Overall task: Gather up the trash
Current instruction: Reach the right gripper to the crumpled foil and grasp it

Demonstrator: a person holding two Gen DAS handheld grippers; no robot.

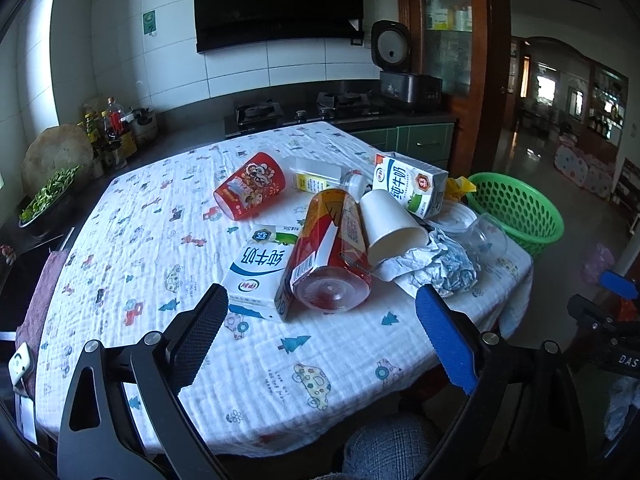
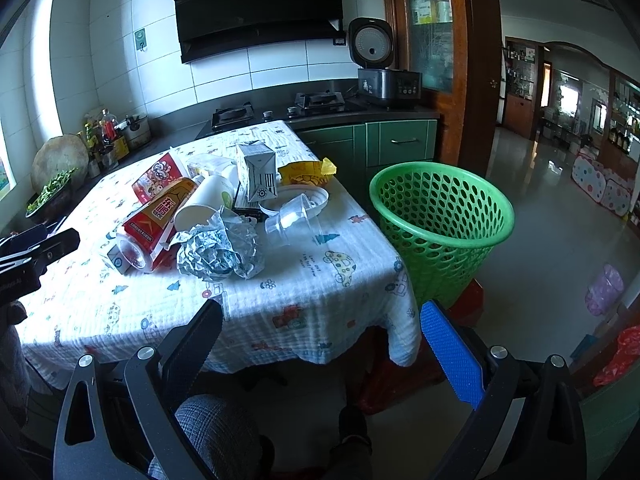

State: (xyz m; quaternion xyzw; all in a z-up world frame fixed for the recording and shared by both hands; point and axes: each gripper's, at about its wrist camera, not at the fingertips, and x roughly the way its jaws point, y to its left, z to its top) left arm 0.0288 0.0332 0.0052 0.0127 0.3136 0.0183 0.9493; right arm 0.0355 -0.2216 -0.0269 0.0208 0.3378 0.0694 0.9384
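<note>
green basket (image 2: 442,216) beside table (image 2: 304,292), crumpled paper (image 2: 220,254) nearest.

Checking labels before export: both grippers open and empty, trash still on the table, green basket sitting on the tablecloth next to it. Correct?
Not quite. The green basket is off the table, standing beside its right edge, as the right wrist view shows. The rest holds: left gripper and right gripper are open and empty.
</note>
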